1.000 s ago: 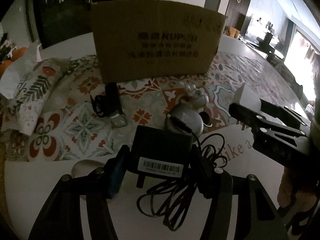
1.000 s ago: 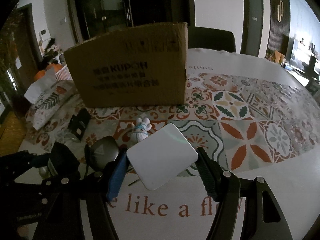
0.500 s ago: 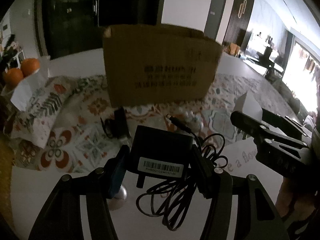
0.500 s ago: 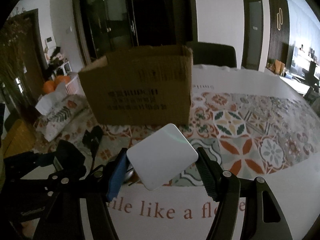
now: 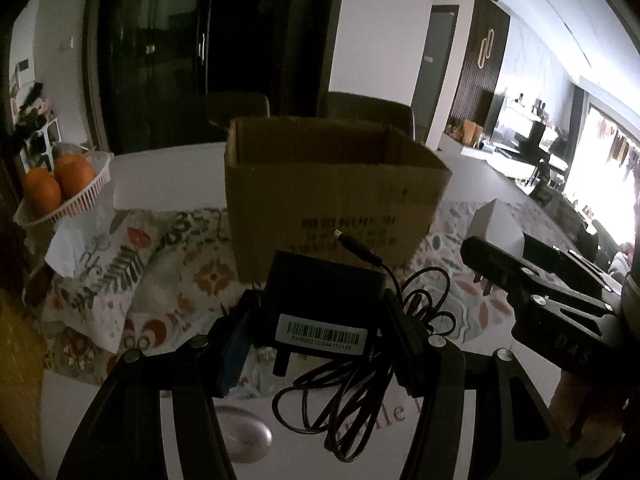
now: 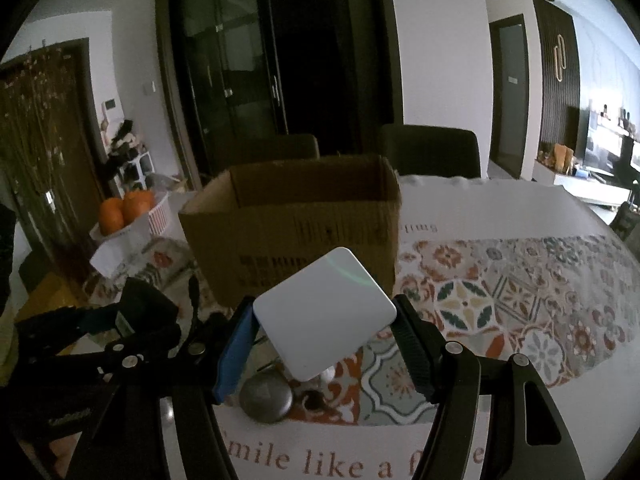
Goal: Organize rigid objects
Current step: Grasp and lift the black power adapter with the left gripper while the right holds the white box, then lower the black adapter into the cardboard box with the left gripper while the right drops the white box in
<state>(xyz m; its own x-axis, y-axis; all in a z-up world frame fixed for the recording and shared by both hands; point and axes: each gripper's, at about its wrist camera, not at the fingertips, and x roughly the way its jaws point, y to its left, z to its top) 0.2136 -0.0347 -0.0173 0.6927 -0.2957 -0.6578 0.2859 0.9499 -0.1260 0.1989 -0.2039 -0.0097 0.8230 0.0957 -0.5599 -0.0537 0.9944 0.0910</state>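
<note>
My left gripper (image 5: 320, 336) is shut on a black power adapter (image 5: 324, 300) with a barcode label; its black cable (image 5: 360, 392) hangs in loops below. My right gripper (image 6: 326, 344) is shut on a white square charger (image 6: 324, 312), also seen with its prongs in the left wrist view (image 5: 496, 224). Both are held in the air in front of an open brown cardboard box (image 5: 332, 196) (image 6: 296, 232), whose inside shows dark from here. The left gripper appears in the right wrist view at the lower left (image 6: 120, 344).
A round grey device (image 6: 266, 396) and a small dark item (image 6: 314, 398) lie on the patterned tablecloth (image 6: 500, 300). A silver oval object (image 5: 244, 434) sits below the left gripper. A basket of oranges (image 5: 60, 188) and a floral tissue pouch (image 5: 100, 272) are left of the box.
Both grippers have risen with their loads and tilted up. The box's open top now shows, and the small objects on the cloth have dropped low or out of view.
</note>
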